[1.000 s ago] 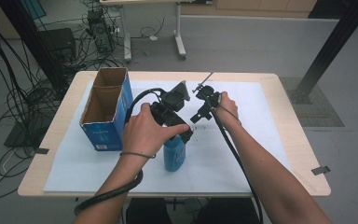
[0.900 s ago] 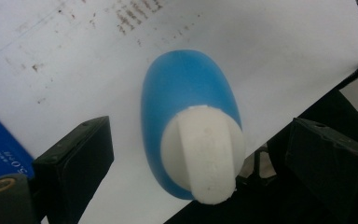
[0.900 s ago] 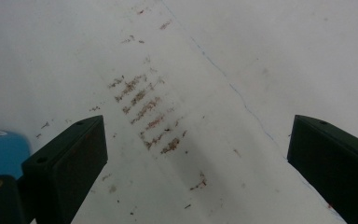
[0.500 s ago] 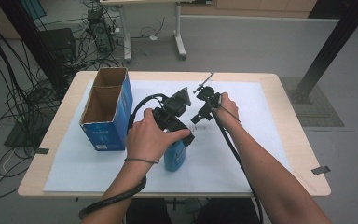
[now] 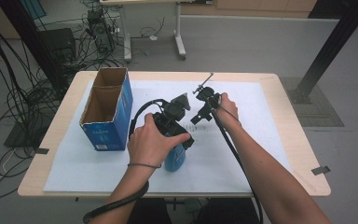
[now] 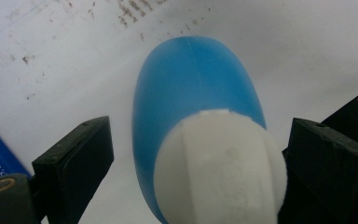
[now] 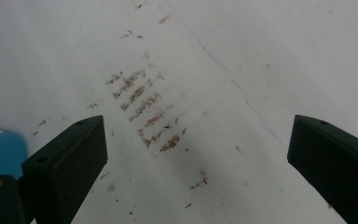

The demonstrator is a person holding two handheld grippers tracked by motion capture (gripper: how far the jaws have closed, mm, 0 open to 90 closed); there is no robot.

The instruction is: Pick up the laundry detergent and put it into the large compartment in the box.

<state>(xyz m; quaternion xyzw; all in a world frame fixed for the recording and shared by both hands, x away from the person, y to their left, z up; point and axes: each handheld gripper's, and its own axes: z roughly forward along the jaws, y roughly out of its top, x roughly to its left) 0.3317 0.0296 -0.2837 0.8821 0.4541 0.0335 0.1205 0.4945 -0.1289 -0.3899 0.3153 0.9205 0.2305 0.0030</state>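
The blue bottle [image 5: 175, 157] lies on its side on the white sheet [image 5: 261, 121] that covers the table [image 5: 289, 93], near the person's edge and just right of the blue cardboard box [image 5: 106, 122], which stands open-topped with two compartments. In the high view the left hand [image 5: 153, 142] holds the left gripper [image 6: 200, 172] down over the bottle, covering its upper part. In the left gripper view the bottle's white cap [image 6: 221, 168] sits between the two black jaws, close against the right-hand one with a clear gap to the left-hand one, so the jaws stand apart and are not pressing on it. The cap bears raised moulded marks, too blurred to read. A corner of the box shows at the lower left of that view with white print that looks like "5.0", only partly legible; the pale logo on the box's front face in the high view is too small to read. The right gripper [image 5: 205, 111] is held by the right hand [image 5: 226, 106] over the sheet, a little beyond the bottle and apart from it. In the right gripper view its jaws are spread wide with nothing between them, above rows of brownish smudges [image 7: 144, 112] and a thin blue line [image 7: 233, 81] on the sheet.
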